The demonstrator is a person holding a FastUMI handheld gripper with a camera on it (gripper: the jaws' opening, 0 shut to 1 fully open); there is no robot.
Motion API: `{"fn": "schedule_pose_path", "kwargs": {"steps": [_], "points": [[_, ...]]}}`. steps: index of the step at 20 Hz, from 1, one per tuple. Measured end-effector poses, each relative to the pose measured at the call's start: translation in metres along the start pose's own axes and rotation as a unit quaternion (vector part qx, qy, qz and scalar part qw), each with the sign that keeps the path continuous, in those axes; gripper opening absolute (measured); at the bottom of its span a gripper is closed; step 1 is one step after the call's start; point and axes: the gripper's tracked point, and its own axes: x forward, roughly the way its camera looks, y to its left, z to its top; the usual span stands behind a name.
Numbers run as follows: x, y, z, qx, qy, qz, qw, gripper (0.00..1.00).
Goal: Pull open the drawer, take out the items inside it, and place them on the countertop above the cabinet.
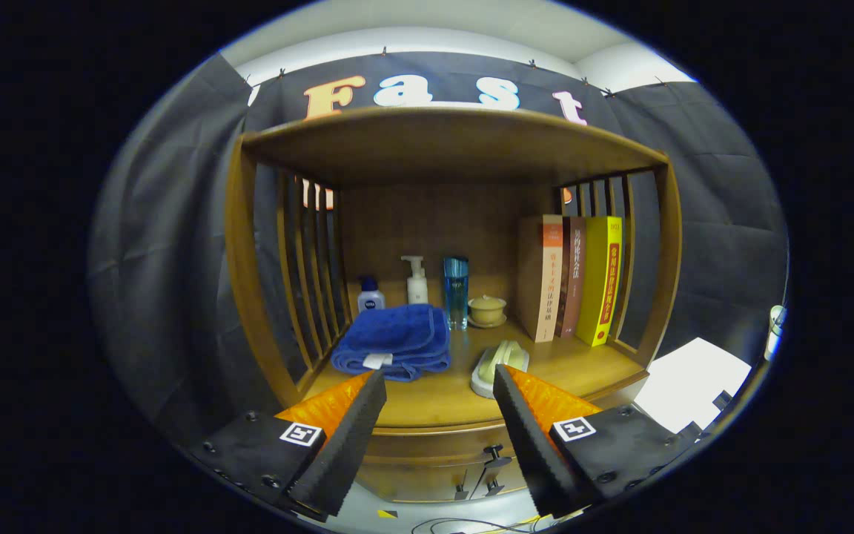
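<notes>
**Open gripper held before the cabinet, drawer closed**

The gripper (438, 400) hangs in front of the wooden cabinet (249, 245) with its jaws spread wide and nothing between them; its fingers (353, 430) reach about to the front edge of the countertop (434, 404). Below that edge, between the fingers, sits the drawer (427, 449), closed, with a small dark knob (496, 450) near the right finger. What lies inside it cannot be seen.

On the left side of the countertop, slatted rails wall in the edge. A small blue-capped bottle (371, 294) stands at the back left, and a folded blue towel (396, 341) lies in front of it, just beyond the left fingertip. Behind the towel stand a white pump bottle (416, 280) and, just beside it, a tall blue bottle (456, 291). A small lidded cup (487, 310) sits right of that. Nearer the front edge, a pale soap dish (497, 365) lies just ahead of the right fingertip. Three books (571, 278) stand upright against the right rails.

The middle front strip of the countertop, between towel and soap dish, is bare wood. A shelf roofs the space overhead. Black cloth surrounds the cabinet, and a white surface (694, 382) lies off to the right.
</notes>
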Motion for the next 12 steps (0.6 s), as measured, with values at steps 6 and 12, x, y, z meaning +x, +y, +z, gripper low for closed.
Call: {"fn": "schedule_pose_path", "kwargs": {"steps": [6,12], "points": [[-0.028,0.001,0.054,-0.015,-0.024,0.003,1.000,0.98],[-0.031,0.005,0.064,-0.014,-0.035,0.007,0.999,0.97]]}}
